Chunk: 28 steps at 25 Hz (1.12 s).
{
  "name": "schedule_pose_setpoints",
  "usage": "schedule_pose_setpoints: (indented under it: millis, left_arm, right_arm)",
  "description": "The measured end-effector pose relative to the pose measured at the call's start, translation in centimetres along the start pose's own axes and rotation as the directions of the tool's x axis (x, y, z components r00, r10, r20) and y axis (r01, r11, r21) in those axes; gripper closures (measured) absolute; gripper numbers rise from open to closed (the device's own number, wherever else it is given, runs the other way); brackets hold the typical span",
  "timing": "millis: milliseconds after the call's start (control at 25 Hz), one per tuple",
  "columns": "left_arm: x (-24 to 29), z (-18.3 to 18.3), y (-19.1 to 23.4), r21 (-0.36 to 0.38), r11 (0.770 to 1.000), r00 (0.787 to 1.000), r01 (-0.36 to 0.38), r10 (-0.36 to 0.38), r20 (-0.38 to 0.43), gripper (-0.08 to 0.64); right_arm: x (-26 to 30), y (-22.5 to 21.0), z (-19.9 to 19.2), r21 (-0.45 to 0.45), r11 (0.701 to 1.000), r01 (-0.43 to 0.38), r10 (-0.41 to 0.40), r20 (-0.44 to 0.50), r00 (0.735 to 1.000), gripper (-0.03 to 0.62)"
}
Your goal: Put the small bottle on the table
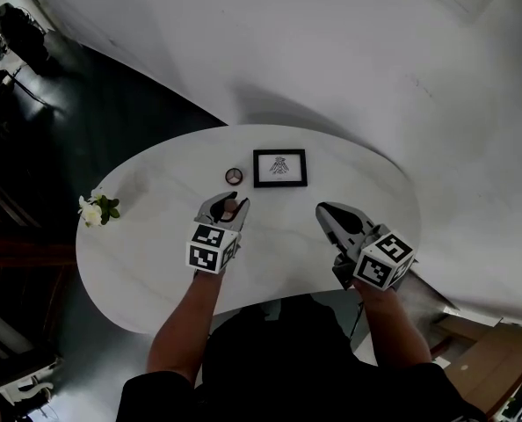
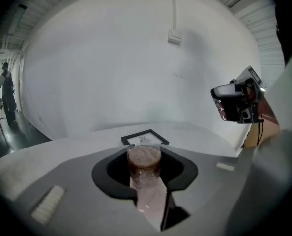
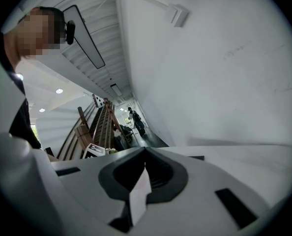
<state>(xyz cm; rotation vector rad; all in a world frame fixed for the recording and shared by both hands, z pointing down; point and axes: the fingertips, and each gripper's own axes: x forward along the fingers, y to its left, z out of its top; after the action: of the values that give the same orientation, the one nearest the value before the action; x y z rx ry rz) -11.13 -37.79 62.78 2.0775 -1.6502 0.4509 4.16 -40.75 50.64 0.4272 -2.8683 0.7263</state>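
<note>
Firstly, what cannot be seen: the bottom of the small bottle (image 2: 144,162) is sunk between the jaws of the left gripper (image 1: 227,205), so neither view shows whether it touches the table (image 1: 155,262). Its top is hard to make out, and no cap can be confirmed. In the head view the bottle shows only as a small reddish patch between the jaws.

The left gripper is clamped on the bottle, one jaw on each side, with the bottle standing upright in the dark recess between them. It is a small, clear-walled cylinder with brownish contents.

The right gripper (image 1: 327,211) has its jaws pressed together with nothing between them. It hangs over the table's near right edge, well apart from the left gripper.

The held bottle is over the middle of the white oval table, on the person's side of a black picture frame (image 1: 279,168) that lies flat. Just left of the frame sits a small dark round object (image 1: 235,176), too small to identify. A white flower (image 1: 92,211) lies near the table's left edge.

Beyond the table is a white wall (image 2: 136,73). A person (image 2: 6,90) stands far off at the left, too dim and small to make out clearly.
</note>
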Motion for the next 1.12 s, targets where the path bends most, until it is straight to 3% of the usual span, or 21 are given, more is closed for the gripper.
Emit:
schedule_pose_setpoints:
  millis: [360,1000,1120]
  left_arm:
    - [3.1,-1.4,-0.4,0.021,0.999,0.998,0.026,-0.024,-0.054,0.437]
    - [5.1,-1.9,0.7,0.008,1.000,0.992,-0.016,0.017,-0.124,0.432]
    - [5.1,-1.8,0.0,0.029,0.999,0.991,0.019,-0.015,-0.136,0.426]
  right_arm:
    - [-0.5,-1.8,-1.1,0.027,0.999,0.022,-0.021,-0.017,1.000,0.581]
    - [-0.4,-3.3,-0.4,0.033,0.999,0.005,-0.004,-0.015,1.000,0.581]
    - [-0.3,-3.1,0.4,0.021,1.000,-0.008,0.009,-0.010,1.000,0.581]
